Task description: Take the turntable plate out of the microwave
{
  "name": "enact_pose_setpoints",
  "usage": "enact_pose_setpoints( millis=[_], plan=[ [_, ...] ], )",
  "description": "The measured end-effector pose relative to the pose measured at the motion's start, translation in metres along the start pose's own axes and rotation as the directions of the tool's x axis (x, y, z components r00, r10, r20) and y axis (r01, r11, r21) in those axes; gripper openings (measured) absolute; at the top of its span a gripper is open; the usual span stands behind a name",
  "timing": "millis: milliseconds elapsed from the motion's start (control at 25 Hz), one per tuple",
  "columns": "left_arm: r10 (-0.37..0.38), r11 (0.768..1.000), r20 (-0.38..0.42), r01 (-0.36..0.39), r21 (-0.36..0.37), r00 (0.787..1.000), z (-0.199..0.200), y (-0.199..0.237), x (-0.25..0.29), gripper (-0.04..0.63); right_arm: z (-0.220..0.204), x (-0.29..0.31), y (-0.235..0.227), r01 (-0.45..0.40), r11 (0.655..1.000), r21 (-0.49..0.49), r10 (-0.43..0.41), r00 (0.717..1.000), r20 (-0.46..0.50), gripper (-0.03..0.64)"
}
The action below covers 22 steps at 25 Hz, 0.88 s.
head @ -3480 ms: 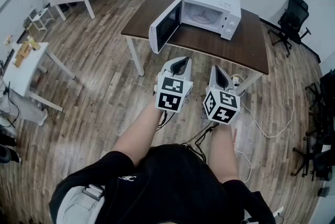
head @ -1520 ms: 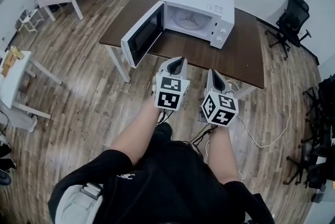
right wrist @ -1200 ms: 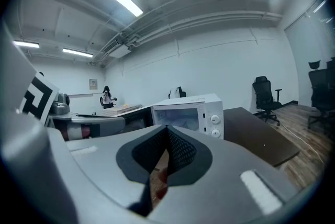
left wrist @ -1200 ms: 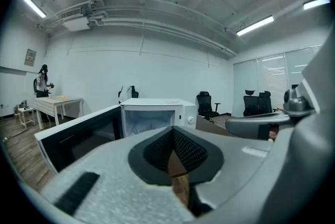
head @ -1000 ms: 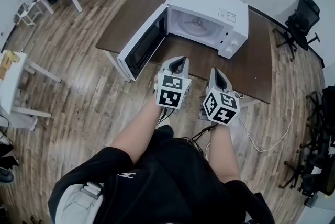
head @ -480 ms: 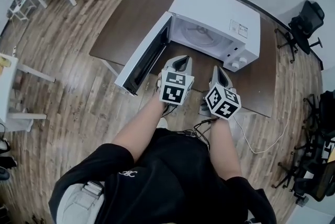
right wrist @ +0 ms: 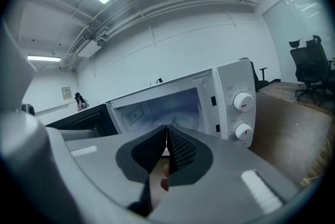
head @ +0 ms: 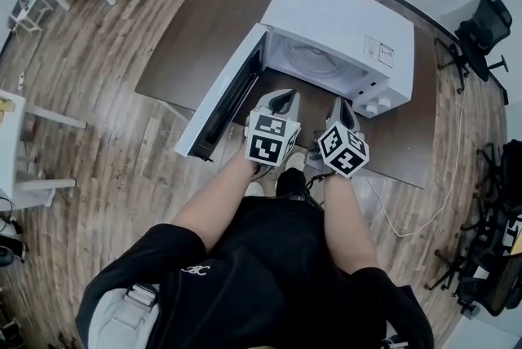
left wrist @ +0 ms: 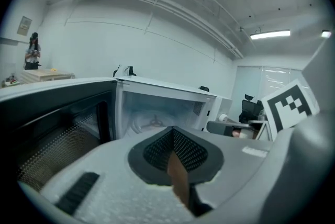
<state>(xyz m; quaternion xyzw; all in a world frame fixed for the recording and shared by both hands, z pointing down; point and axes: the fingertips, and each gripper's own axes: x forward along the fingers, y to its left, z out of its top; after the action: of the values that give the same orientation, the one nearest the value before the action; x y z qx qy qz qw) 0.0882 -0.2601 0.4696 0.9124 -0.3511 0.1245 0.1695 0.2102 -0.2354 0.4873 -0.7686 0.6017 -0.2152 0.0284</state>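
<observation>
- The microwave stands on a dark brown table, and its door is swung wide open to the left.
- The turntable plate lies flat inside the microwave on the cavity floor, pale and round. Nothing is touching it.
- The left gripper is held just in front of the open cavity, near the inner edge of the door. Its jaws are pressed together with nothing between them.
- The right gripper is close beside it on the right, in front of the right part of the opening and near the two knobs. Its jaws are also closed on nothing.
- Both grippers point toward the cavity and tilt slightly downward, and neither has gone inside.
- In the left gripper view the plate shows beyond the jaw tips, deep in the lit cavity, with the dark mesh window of the door on the left.
- In the right gripper view the cavity lies straight ahead and the control panel is on its right.
- A white cable trails over the wooden floor on the right.
- A black office chair stands at the far right, well apart from the table.
- A person stands far off by the far wall, seen in the left gripper view.
</observation>
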Motion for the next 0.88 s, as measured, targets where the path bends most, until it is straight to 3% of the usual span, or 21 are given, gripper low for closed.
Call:
enact_pose_setpoints(
  millis=[160, 240, 320, 440, 520, 600, 720, 880],
  plan=[
    [0.018, 1.000, -0.012, -0.018, 0.019, 1.000, -0.001, 0.008, 0.013, 0.009, -0.011, 0.036, -0.014, 0.009, 0.988, 0.155, -0.003, 0.999, -0.036, 0.049],
    [0.027, 0.999, -0.021, -0.026, 0.039, 0.999, -0.002, 0.011, 0.019, 0.009, -0.017, 0.053, -0.021, 0.016, 0.957, 0.290, 0.003, 0.998, -0.063, 0.057],
    [0.037, 0.998, -0.031, -0.036, 0.057, 0.999, -0.003, 0.016, 0.026, 0.009, -0.025, 0.070, -0.030, 0.022, 0.893, 0.450, 0.015, 0.997, -0.080, 0.060],
    [0.057, 0.997, -0.043, -0.055, 0.056, 0.997, -0.006, 0.025, 0.037, 0.009, -0.036, 0.093, -0.041, 0.036, 0.755, 0.655, 0.032, 0.995, -0.091, 0.058],
    [0.063, 0.997, -0.050, -0.060, 0.049, 0.997, -0.007, 0.028, 0.043, 0.009, -0.041, 0.105, -0.047, 0.046, 0.686, 0.726, 0.039, 0.994, -0.099, 0.071],
    [0.067, 0.997, -0.061, -0.064, 0.047, 0.996, -0.010, 0.031, 0.048, 0.008, -0.046, 0.114, -0.051, 0.060, 0.644, 0.762, 0.042, 0.993, -0.114, 0.084],
    [0.069, 0.997, -0.082, -0.066, 0.040, 0.994, -0.013, 0.033, 0.054, 0.009, -0.052, 0.127, -0.054, 0.084, 0.616, 0.784, 0.040, 0.990, -0.138, 0.112],
    [0.065, 0.997, -0.087, -0.061, 0.042, 0.994, -0.012, 0.033, 0.063, 0.008, -0.056, 0.138, -0.060, 0.121, 0.641, 0.758, 0.016, 0.985, -0.171, 0.135]
  ],
)
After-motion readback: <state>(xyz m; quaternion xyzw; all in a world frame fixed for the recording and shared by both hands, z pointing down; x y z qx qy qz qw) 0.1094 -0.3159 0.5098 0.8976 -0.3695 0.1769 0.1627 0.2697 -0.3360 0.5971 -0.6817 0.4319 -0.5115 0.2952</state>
